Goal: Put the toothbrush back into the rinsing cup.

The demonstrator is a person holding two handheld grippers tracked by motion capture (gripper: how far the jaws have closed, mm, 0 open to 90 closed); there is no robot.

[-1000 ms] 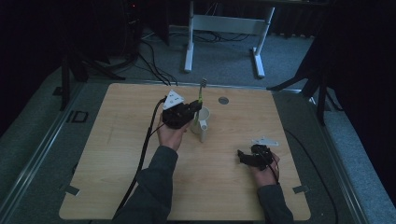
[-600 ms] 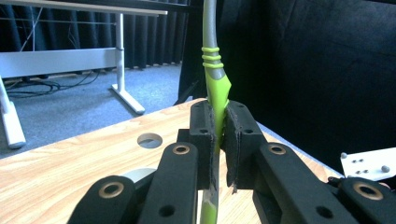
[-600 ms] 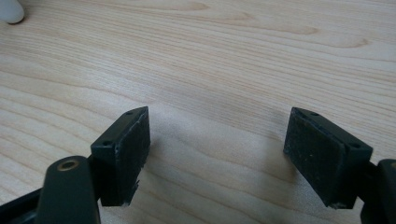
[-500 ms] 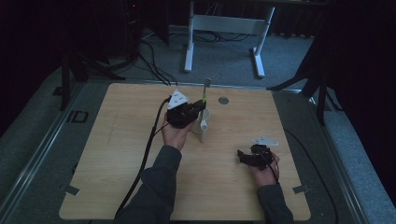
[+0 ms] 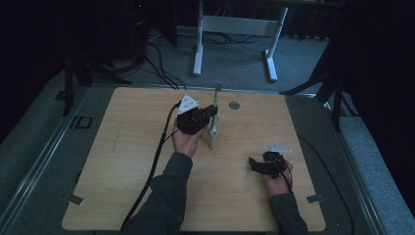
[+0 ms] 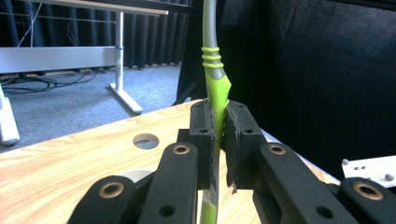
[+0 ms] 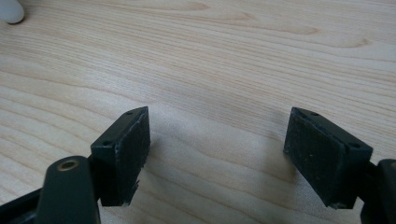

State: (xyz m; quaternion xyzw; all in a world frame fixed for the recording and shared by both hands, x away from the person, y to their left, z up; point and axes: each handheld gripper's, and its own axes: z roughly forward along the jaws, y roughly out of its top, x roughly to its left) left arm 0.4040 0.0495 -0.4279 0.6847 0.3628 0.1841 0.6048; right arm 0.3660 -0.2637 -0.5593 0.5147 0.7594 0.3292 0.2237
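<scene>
On the left of the wooden bench, a black cable runs up along the person's sleeve to the left tool, which sits near the middle of the far half of the bench with its grey three-cornered plate on top. In the left gripper view its two black jaws are pressed tight on the green part of a toothbrush, which stands nearly upright between the pads, its grey neck rising above them and out of the top of that view. From above, the toothbrush shows as a thin stalk rising from that tool, with its lower end at a pale cup that stands on the bench just beside the left hand. A little farther back and to the right lies a round hole in the bench top. Well apart, near the right front of the bench, the right tool rests low in the other hand; the right gripper view shows its jaws standing wide apart over bare wood, with nothing between them.
</scene>
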